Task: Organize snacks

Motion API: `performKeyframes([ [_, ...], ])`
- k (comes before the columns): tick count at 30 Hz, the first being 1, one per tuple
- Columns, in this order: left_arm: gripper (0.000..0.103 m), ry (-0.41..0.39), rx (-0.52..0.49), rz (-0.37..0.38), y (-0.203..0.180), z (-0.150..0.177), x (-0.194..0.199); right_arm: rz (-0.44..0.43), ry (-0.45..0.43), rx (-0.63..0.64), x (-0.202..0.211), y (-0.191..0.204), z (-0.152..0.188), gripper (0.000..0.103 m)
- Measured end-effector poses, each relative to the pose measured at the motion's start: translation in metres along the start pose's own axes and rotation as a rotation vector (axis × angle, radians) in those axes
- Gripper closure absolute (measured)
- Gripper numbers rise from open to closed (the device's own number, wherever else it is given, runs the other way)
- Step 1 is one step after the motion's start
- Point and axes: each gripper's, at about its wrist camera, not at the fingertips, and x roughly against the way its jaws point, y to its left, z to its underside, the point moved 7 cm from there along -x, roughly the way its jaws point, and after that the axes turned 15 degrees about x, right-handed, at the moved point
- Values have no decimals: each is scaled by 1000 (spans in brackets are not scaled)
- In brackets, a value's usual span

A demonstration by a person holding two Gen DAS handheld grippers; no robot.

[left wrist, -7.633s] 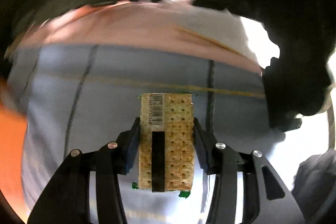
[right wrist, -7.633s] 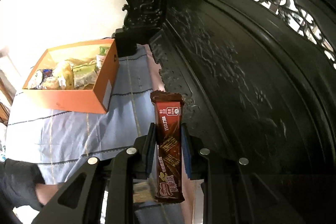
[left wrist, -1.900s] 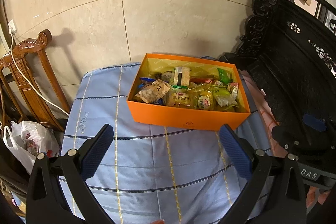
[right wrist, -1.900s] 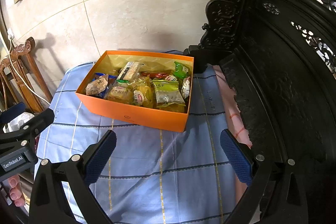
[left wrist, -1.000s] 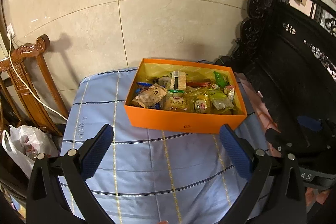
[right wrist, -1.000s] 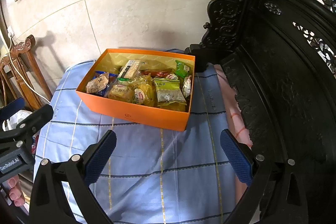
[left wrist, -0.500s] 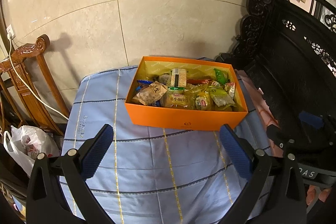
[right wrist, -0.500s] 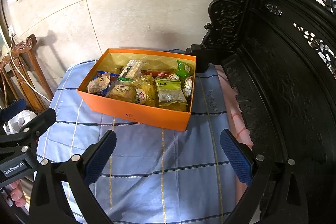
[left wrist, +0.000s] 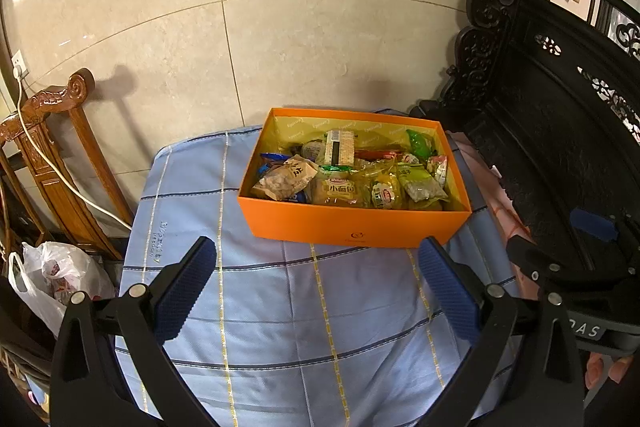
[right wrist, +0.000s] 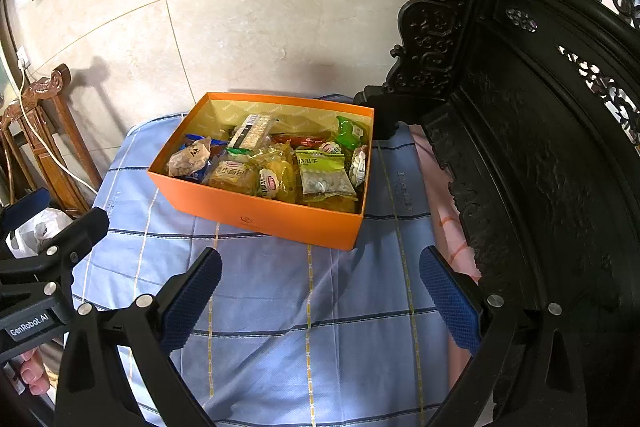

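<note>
Fingers on the left gripper are spread wide with nothing between them, hovering over the blue checked cloth. From that left view, the orange box sits further back on the cloth, and it's packed: a cracker pack lying on top near the back, a brown paper-look bag at the left end, a small bread pack in front, a green pouch toward the right. No loose snacks on the cloth that I can see.

Right view, same deal. The right gripper is wide open and empty too, well short of the box. You can see a green seed packet near the right wall and the cracker pack propped at an angle.

My read: this looks like the tail end, everything's already boxed. Next would be checking for any stragglers out of frame, or maybe nudging that tilted cracker pack flat. Otherwise, done.
</note>
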Motion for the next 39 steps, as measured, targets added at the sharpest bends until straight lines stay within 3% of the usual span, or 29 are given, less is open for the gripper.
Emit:
performKeyframes([
  [39, 4, 8, -14, 0, 4, -1, -1, -5, 7, 7, 3, 1, -1, 4],
])
